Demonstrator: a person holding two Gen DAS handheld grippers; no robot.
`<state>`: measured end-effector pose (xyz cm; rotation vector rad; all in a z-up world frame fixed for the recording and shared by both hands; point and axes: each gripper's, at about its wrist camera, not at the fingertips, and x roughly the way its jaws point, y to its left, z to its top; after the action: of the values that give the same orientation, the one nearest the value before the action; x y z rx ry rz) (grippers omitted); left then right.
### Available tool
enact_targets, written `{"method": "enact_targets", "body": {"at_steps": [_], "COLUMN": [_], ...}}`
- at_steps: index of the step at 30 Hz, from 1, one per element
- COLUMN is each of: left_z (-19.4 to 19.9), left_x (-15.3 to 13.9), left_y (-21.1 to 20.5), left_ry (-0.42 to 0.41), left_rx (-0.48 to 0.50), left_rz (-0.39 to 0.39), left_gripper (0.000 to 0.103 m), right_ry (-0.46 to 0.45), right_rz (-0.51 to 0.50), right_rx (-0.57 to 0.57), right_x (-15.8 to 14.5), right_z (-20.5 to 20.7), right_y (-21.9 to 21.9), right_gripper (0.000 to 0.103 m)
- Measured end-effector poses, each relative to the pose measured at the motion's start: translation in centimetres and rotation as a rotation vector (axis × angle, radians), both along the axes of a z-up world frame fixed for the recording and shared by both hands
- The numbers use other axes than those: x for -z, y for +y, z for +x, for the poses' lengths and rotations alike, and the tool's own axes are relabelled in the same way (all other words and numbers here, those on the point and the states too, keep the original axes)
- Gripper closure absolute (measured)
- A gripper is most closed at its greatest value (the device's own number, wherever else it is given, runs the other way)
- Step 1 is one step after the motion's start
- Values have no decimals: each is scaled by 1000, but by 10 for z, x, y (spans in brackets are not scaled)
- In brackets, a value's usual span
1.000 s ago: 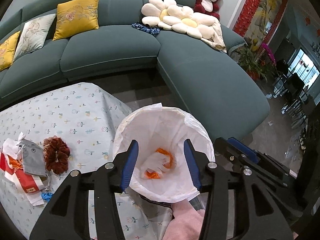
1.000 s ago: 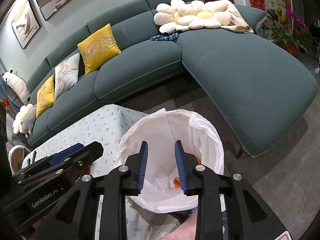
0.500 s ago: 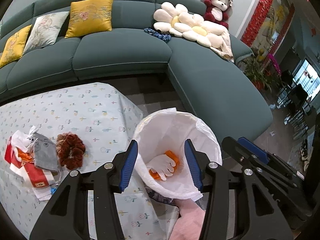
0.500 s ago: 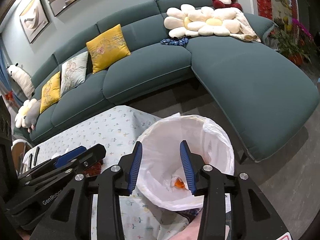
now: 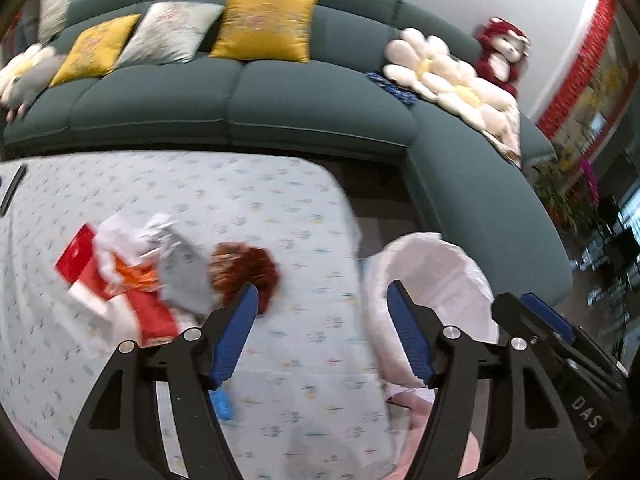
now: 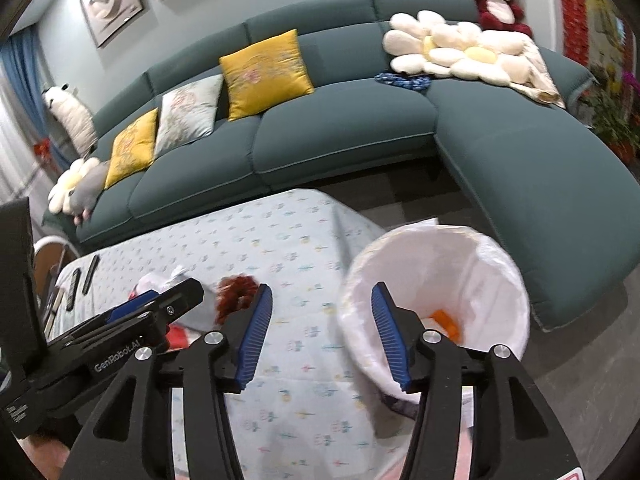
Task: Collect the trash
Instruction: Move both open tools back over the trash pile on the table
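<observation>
The trash pile (image 5: 132, 276) sits on the cloth-covered table (image 5: 248, 208), well left of the white-lined bin (image 6: 440, 280) that stands just off the table's right-hand corner. Taking the bin as the marker: the pile is a loose heap of red packaging (image 5: 76, 258), white paper, something grey (image 5: 184, 276) and a rust-brown ruffled clump (image 5: 244, 268), the clump being the piece nearest the bin. The heap runs roughly left to right across the table, away from the bin. The left claw (image 5: 322, 336) hangs over the bare cloth between heap and bin, its jaws spreading with nothing between them; its left fingertip shows just in front of the brown clump, so this hand looks the nearer one. The right claw (image 6: 320, 336) is closer to the bin, its right finger lined up against the bin's near wall in its own view, jaws also spreading and holding nothing. Inside the bin there is already some orange scrap (image 6: 448, 320) at the bottom. I'd judge the next reach goes leftward from the bin toward the clump, and the left claw has the shorter way. The pictures are smeared, so the pile's smaller bits cannot be told apart.
</observation>
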<state>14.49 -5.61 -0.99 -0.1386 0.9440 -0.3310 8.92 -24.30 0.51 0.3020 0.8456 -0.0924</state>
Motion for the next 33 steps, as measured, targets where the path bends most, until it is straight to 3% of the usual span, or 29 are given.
{"method": "enact_targets", "body": {"at_steps": [9, 18, 26, 33], "left_z": [-1, -9, -14, -4], "left_x": [18, 57, 106, 130], "left_y": [89, 165, 192, 184], "left_ry": [35, 118, 230, 285], "left_rx": [-146, -274, -289, -256], "left_rz": [0, 16, 34, 35], "left_gripper": [35, 31, 30, 30], "right_ry": [40, 125, 248, 339], "right_rz": [-3, 4, -5, -11], "right_rx": [-98, -159, -201, -222], "right_x": [15, 53, 106, 141], "right_z": [12, 24, 28, 30], "right_y": [72, 129, 165, 176], "right_gripper": [43, 43, 43, 43]}}
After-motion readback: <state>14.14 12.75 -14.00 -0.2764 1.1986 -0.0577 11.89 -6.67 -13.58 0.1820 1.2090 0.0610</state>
